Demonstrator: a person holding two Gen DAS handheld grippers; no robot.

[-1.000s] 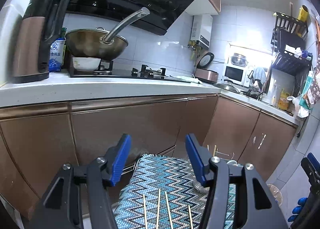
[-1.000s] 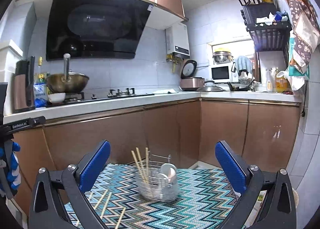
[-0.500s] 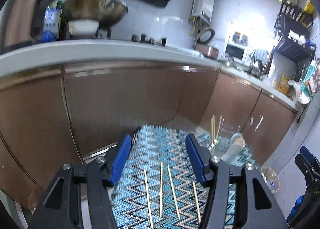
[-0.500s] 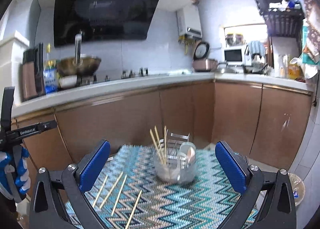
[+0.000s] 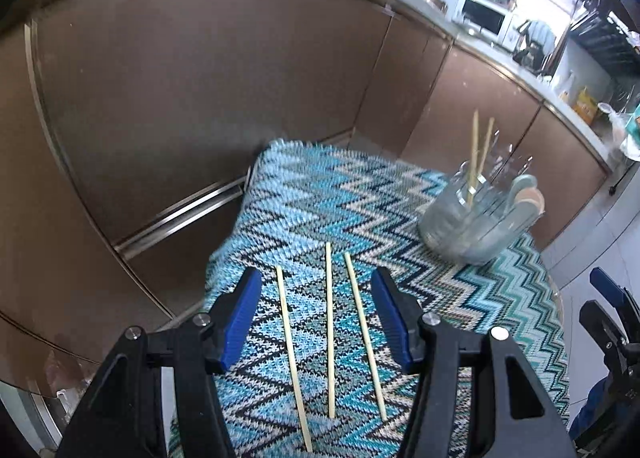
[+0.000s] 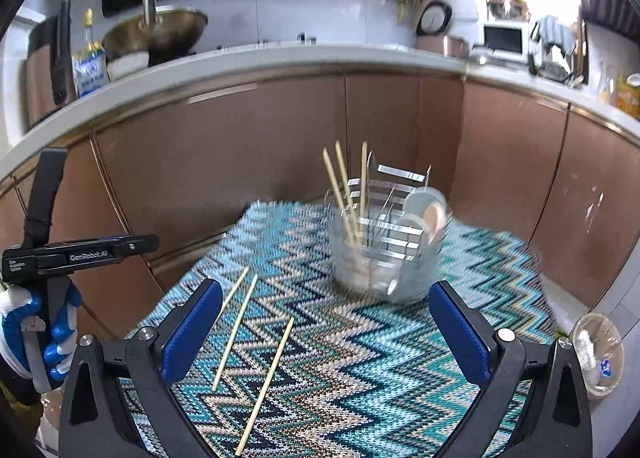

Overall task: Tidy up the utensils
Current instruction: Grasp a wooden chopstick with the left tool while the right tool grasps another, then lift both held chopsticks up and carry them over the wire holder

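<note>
You are partway through: the utensil holder (image 6: pixel 384 254), a clear caddy standing on the zigzag cloth (image 6: pixel 400 358), already carries three chopsticks (image 6: pixel 344 186) upright in its near compartment and what look like spoons (image 6: pixel 428 210) in the compartment beside that, though blur keeps you from counting them. Three loose chopsticks (image 5: pixel 330 322) are left, lying flat and roughly parallel on the cloth, well short of the holder on your side of it; the right wrist view shows them to the holder's lower left. Your left hand-held gripper (image 5: pixel 316 318) hangs just above those three with its jaws spread wide enough to straddle them all, and it has hold of nothing. Your right hand-held gripper (image 6: pixel 326 330) is likewise wide apart and empty, pointed at the holder with the cloth between. By my reckoning the remaining work is to lift each loose stick and stand it with the others; thin sticks lying flat on knit fabric will likely need a careful pinch.
</note>
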